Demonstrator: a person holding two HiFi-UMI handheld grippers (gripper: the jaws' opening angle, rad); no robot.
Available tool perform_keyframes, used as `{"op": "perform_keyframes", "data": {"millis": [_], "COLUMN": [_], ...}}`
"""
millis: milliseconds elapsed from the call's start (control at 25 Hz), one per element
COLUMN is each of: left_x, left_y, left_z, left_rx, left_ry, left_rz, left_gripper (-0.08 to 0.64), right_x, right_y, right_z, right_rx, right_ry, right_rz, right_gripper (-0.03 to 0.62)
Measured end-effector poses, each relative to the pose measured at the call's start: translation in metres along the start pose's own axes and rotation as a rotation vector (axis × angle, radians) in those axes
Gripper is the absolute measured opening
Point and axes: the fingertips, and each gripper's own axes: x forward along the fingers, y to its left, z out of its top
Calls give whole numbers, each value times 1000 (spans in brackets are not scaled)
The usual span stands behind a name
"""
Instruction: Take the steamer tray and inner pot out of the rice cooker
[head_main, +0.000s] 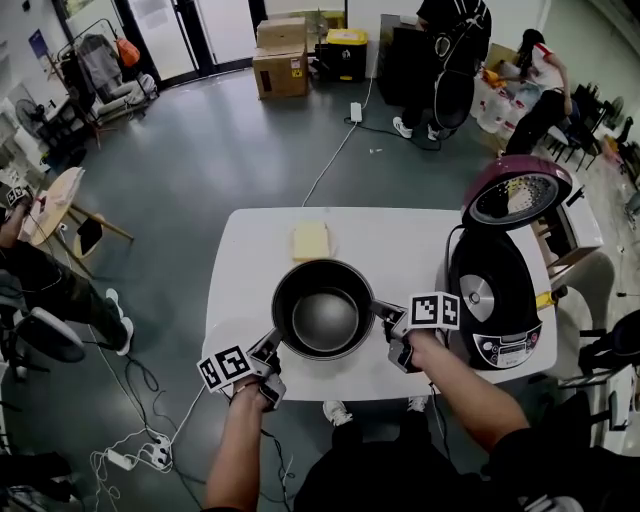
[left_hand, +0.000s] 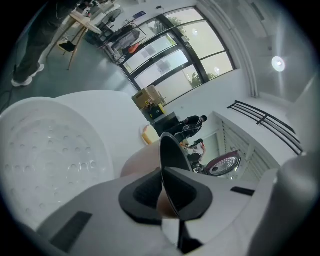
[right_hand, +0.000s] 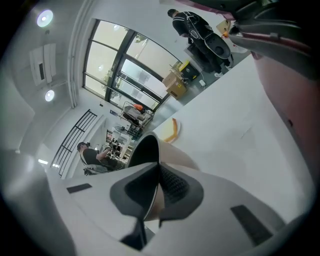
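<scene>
Clamping inner pot (head_main: 323, 318) rim with left gripper (head_main: 271, 346) and right gripper (head_main: 386, 316) | pot near table (head_main: 400, 240) front edge

Workroom with a grey floor (head_main: 220, 150) and tall dark-framed windows (left_hand: 170, 55).
A white table (head_main: 400, 240) stands mid-floor. Cardboard boxes (head_main: 281, 60) sit by the far glass doors (head_main: 180, 35), a white cable (head_main: 335, 150) trails from a power strip (head_main: 356, 111), and a round ceiling light (left_hand: 278, 63) glows overhead.
</scene>
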Motion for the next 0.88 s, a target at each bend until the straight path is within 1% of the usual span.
{"op": "perform_keyframes", "data": {"millis": [80,160,200,240,280,360,400,480,560,600,680,760,800,880], "left_x": [1,2,1,-1,-3,-11,-16,-24,-32,-36,-44,-51,-54,-56], "left_y": [-2,-3,-3,-2,-2,-7,-14,-35,-65,-83,-118,-152,-166,-192], "left_z": [1,1,1,0,1,5,8,15,22,25,32,34,33,29], "left_rx": [11,49,76,101,127,196,246,367,493,557,704,860,925,1019], "left_ry": [-14,-30,-39,-51,-66,-98,-113,-143,-185,-214,-289,-362,-388,-427], "left_rz": [-2,21,41,65,90,137,154,176,182,184,198,232,246,254], "left_gripper": [20,26,31,46,70,129,153,222,270,284,293,293,293,293], "right_x": [1,3,4,3,1,-8,-14,-29,-44,-52,-70,-91,-101,-121], "right_y": [-4,-4,-4,-3,-2,4,11,31,55,68,95,121,133,155], "right_z": [0,-1,-3,-4,-5,0,4,13,18,20,26,30,31,34], "right_rx": [12,-11,-45,-90,-140,-219,-245,-298,-378,-431,-558,-684,-745,-870], "right_ry": [-12,-23,-23,-23,-30,-75,-105,-155,-190,-212,-273,-343,-376,-437], "right_rz": [2,14,11,-4,-27,-63,-65,-45,-18,-5,15,28,33,34], "right_gripper": [12,17,18,33,65,92,108,149,178,187,192,193,195,195]}}
